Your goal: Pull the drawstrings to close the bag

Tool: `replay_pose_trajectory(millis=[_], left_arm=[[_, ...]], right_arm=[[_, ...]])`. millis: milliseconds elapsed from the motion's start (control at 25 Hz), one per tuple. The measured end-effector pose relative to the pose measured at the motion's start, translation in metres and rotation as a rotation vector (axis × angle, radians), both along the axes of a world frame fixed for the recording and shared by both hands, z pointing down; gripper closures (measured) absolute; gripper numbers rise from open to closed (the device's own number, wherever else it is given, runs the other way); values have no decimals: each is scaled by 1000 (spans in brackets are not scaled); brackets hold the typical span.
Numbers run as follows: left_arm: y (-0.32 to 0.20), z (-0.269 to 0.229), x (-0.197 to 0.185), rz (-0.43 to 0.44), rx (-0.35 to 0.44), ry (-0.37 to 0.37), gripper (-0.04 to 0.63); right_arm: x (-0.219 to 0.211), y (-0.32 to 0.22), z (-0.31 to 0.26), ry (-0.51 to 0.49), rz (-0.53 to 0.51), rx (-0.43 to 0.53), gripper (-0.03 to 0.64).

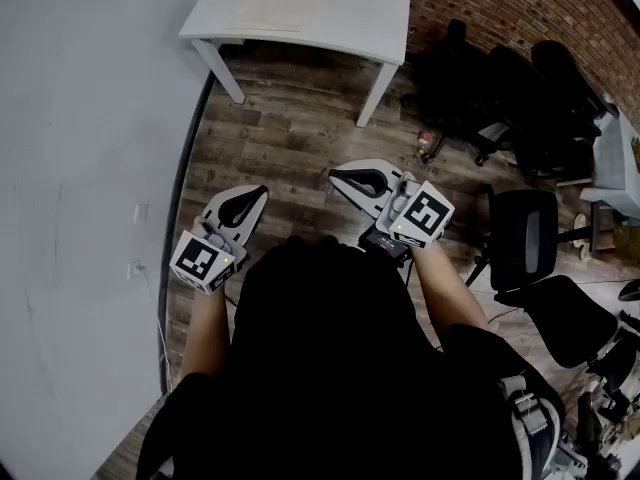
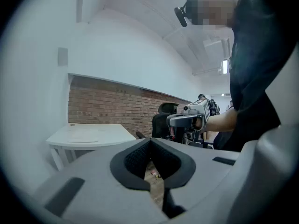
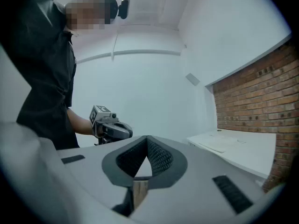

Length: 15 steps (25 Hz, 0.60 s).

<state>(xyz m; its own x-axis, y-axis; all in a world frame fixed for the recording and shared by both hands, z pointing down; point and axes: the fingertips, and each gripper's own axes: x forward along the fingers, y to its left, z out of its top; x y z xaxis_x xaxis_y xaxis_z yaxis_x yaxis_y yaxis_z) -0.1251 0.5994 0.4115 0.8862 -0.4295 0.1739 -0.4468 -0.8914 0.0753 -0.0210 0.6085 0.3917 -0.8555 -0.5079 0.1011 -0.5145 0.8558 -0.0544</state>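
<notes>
1. left gripper [image 2: 150,140]: jaws together, tips meeting, nothing between them.
2. Gap below the tips shows wooden floor [image 2: 156,183].
3. white table [image 2: 88,135] at left, against brick wall [image 2: 107,107].
4. right gripper [image 2: 180,121] right of centre, level, held on a person's forearm [image 2: 224,121].
5. black chair [image 2: 164,120] behind it.
6. Person's dark top [image 2: 257,69] fills the right edge.

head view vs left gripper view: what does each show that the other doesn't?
Only head view: the marker cube on the left gripper, and the person's left forearm. Only left gripper view: that gripper's jaws close up, shut on nothing, and a ceiling light. Both: the right gripper, white table, brick wall, black office chairs.
</notes>
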Motion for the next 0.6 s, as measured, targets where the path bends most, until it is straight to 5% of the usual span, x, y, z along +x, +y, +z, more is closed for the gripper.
replay_pose_trajectory(millis=[600], left_arm=[[-7, 3, 27, -24, -39, 48, 580]], right_arm=[[36, -10, 9, -44, 16, -13, 611]])
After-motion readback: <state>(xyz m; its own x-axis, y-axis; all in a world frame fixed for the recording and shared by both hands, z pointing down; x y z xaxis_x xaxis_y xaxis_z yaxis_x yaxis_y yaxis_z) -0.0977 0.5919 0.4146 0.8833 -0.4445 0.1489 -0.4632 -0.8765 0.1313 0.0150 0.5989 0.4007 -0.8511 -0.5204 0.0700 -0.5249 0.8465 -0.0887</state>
